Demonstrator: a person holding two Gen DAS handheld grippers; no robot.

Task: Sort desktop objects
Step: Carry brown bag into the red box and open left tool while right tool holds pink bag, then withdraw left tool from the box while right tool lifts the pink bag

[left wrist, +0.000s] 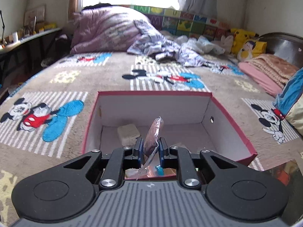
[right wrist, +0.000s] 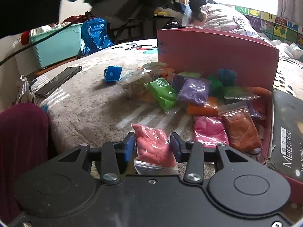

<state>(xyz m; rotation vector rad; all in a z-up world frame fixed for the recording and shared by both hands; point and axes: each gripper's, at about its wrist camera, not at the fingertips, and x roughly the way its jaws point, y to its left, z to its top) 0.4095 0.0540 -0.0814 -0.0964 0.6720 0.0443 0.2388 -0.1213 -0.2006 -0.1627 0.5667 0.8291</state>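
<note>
Left tongs [left wrist: 150, 147] pinching brown bag [left wrist: 152, 134] over box [left wrist: 233, 113] | right tongs [right wrist: 152, 145] straddling pink bag [right wrist: 154, 147], grip unclear | bags likely soft, slippery: grip mid-body

The dark box lid [right wrist: 287, 132] reads "MEILIYATOU"; wall tiles [right wrist: 265, 21] behind the bed show letters "M" and "U".

A red-edged box [left wrist: 234, 124] with a white inside sits on a brown bedspread [left wrist: 106, 81] patterned with Mickey Mouse in red, black and blue. Nearby lie pink [right wrist: 154, 147], green [right wrist: 162, 93], purple [right wrist: 194, 91] and orange [right wrist: 239, 130] bags and a blue cup [right wrist: 112, 73].
</note>
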